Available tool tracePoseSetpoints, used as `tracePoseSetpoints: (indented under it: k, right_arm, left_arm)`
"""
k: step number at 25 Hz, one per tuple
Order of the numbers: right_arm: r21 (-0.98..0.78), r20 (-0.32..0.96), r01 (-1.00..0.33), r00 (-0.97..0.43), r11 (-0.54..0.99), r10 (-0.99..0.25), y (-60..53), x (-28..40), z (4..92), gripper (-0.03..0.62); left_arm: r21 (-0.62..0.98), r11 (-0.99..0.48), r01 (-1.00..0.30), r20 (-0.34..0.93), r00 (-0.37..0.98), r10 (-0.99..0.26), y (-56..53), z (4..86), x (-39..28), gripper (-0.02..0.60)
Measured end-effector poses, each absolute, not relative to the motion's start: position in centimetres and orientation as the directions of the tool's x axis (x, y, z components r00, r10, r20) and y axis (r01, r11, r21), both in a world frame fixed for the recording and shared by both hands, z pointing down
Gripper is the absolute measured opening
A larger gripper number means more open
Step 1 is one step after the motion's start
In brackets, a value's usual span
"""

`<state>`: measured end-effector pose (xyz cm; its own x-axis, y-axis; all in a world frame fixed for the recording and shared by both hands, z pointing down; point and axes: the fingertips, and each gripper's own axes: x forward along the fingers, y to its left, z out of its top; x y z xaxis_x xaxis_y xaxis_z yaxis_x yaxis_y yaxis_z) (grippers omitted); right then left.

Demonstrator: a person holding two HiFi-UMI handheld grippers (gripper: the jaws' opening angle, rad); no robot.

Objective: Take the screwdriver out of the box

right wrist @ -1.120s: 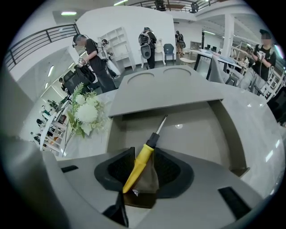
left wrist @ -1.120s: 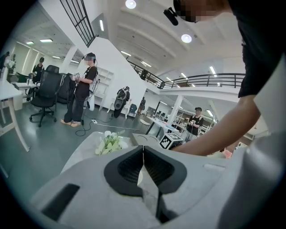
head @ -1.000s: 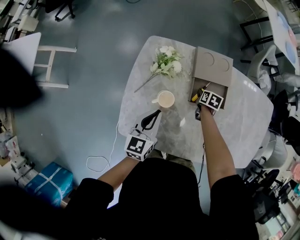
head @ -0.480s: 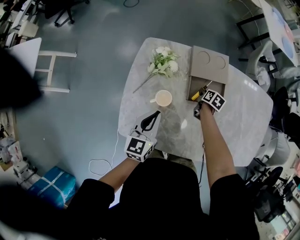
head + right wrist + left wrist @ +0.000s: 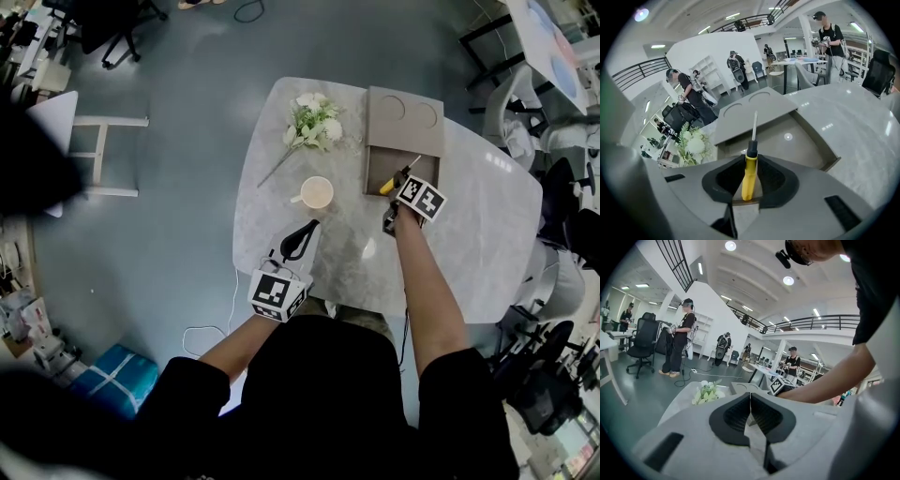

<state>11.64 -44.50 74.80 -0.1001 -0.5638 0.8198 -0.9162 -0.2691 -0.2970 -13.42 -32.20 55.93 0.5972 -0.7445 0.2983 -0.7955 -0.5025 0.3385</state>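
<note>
At the 7 o'clock edge of the table, the left gripper is idling with its jaws pressed together on nothing, short of the cup. At about 3 o'clock from the cup, the right gripper is clamping the yellow handle of the screwdriver. Its jaws have just been closing, and the pads are now bearing on both sides of the handle. A second ago the tool was lying low in the box. Now it is coming up with the hand, its shaft pointing to 1 o'clock over the open tray. The lift-out looks to be under way, though the tool is not yet clear of the box.
</note>
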Motion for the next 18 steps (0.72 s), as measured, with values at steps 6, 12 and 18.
tracePoseSetpoints:
  k: [6,12,18]
  right_arm:
    - [-0.284,0.77,-0.94,-0.106,-0.19,-0.629,-43.6,12.1,71.2,0.081]
    - [-0.31,0.7,-0.947,-0.17,-0.081,-0.693,-41.0,12.0,67.1,0.08]
    - [-0.333,0.613,-0.943,-0.236,0.025,-0.754,-36.3,12.4,62.1,0.08]
  left_arm:
    - [0.333,-0.503,-0.798,0.272,0.592,-0.759,-30.6,54.5,-12.5,0.017]
    - [0.297,-0.519,-0.802,0.245,0.589,-0.77,-27.3,53.0,-11.0,0.017]
    - [0.259,-0.516,-0.816,0.215,0.57,-0.793,-23.1,50.7,-8.7,0.017]
